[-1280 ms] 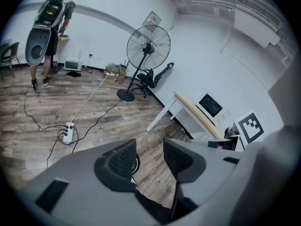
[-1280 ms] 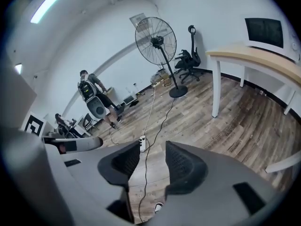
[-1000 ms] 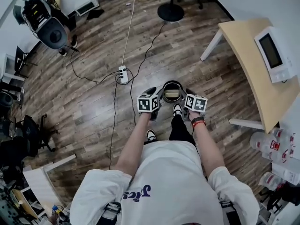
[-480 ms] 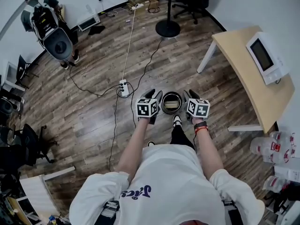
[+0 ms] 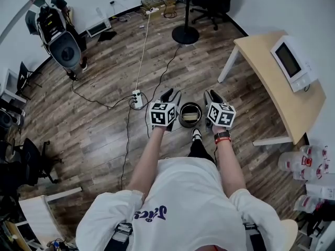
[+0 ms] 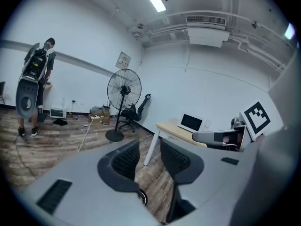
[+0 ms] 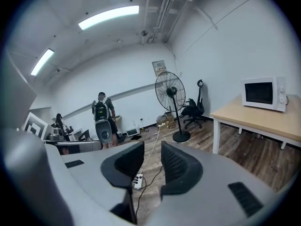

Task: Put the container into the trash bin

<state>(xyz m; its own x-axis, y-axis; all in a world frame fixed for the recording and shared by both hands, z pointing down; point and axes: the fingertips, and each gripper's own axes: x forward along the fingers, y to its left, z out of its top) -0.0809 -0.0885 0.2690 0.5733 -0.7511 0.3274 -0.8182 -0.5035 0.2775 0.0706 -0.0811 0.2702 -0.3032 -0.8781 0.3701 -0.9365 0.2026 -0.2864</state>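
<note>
The round dark trash bin [image 5: 181,120] stands on the wood floor in front of the person's feet, and a tan container [image 5: 191,116] lies inside it. My left gripper [image 5: 171,95] hovers over the bin's left side and my right gripper [image 5: 212,96] over its right side, both well above the rim. Each pair of jaws is closing with a narrow gap. Nothing is between the left gripper [image 6: 149,150] jaws or the right gripper [image 7: 151,153] jaws; only floor and room show through the gaps.
A white power strip [image 5: 137,98] with cables lies left of the bin. A fan base [image 5: 185,34] and an office chair [image 5: 209,1] stand further off. A wooden desk [image 5: 269,90] with a microwave [image 5: 289,61] is at the right. A person with a backpack [image 5: 56,27] stands far left.
Both grippers have risen away from the trash bin and their jaws have narrowed. The container stays in the bin.
</note>
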